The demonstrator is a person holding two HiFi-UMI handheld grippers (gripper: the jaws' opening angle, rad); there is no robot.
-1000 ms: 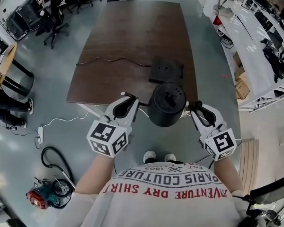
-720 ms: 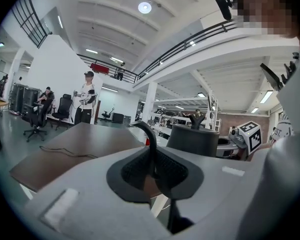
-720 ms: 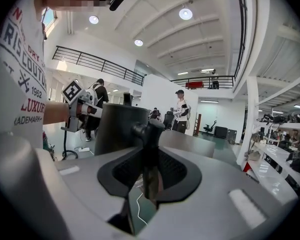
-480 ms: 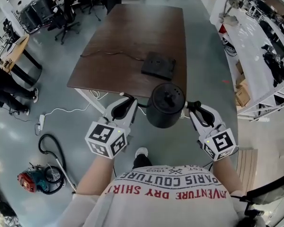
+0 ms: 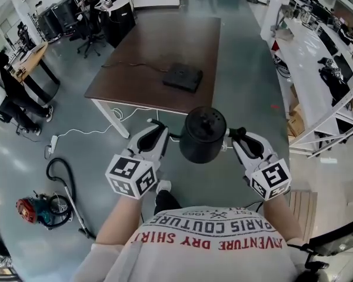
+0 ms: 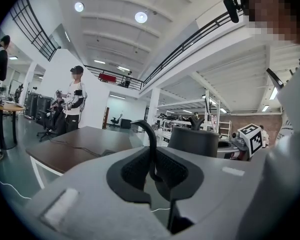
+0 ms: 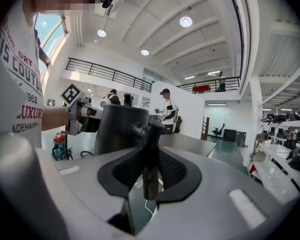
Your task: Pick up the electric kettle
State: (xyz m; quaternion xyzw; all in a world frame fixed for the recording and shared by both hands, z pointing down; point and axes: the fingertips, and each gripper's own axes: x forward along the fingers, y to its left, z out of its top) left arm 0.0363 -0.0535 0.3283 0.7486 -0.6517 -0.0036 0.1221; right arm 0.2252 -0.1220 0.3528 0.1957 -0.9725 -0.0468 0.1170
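The electric kettle (image 5: pixel 203 135) is above the floor (image 5: pixel 247 87), with the left hand-held gripper (image 5: pixel 157 124) at its left side and the right hand-held gripper (image 5: pixel 234 133) at its right. Beyond the kettle stands the worktop (image 5: pixel 165 40), carrying a base plate (image 5: pixel 182 77) and a cord (image 5: pixel 132 64).

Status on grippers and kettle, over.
Left gripper shut on spout, right gripper shut on handle. The kettle hangs over floor; base on table. No obstruction seen.

Both forearms reach forward, side by side. The left gripper (image 5: pixel 157 128) and right gripper (image 5: pixel 236 135) point ahead, each clamped on the kettle (image 5: pixel 203 137).
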